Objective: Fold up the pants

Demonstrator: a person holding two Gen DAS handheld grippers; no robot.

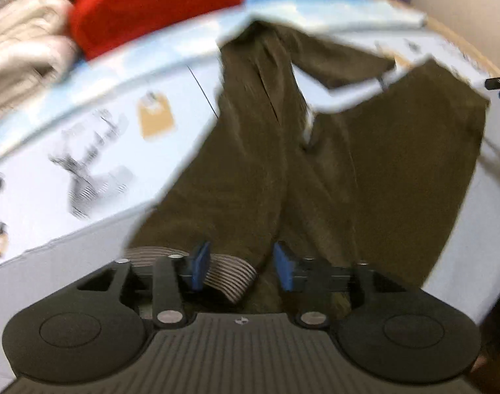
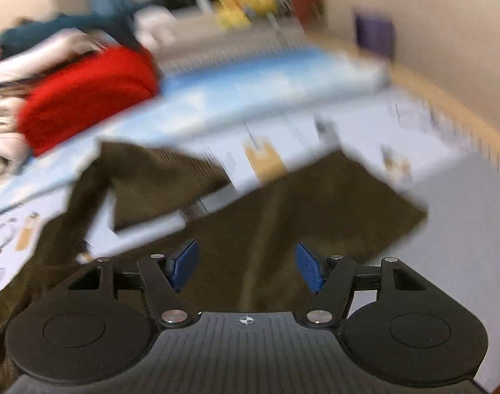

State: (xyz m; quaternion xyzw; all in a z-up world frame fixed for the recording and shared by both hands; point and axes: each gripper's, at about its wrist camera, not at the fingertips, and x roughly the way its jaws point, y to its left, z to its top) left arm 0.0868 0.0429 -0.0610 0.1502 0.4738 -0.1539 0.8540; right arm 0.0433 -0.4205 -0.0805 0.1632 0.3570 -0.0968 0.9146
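Surface: a pale printed sheet [image 1: 85, 151] on a bed, red cushion [image 1: 151, 6] behind.
Pants: olive pants [image 1: 250, 170] lie spread, waistband near, legs running away from both grippers.
Left gripper [image 1: 240, 267]: pads apart, over the striped waistband [image 1: 230, 277].
Right gripper [image 2: 246, 267]: wide apart, above the cloth, holding nothing.
Nearer: neither clearly; frames are blurred.

A pair of olive-brown corduroy pants [image 1: 250, 170] is lying spread across a pale printed sheet, its two legs stretching away and splitting apart into a V, one leg bending off to the side at its far end. The striped elastic waistband [image 1: 227, 272] is sitting at the near end, slightly bunched. Seen from the right wrist, the ribbed brown cloth [image 2: 266, 229] is lying mostly flat, with soft creases running lengthwise.
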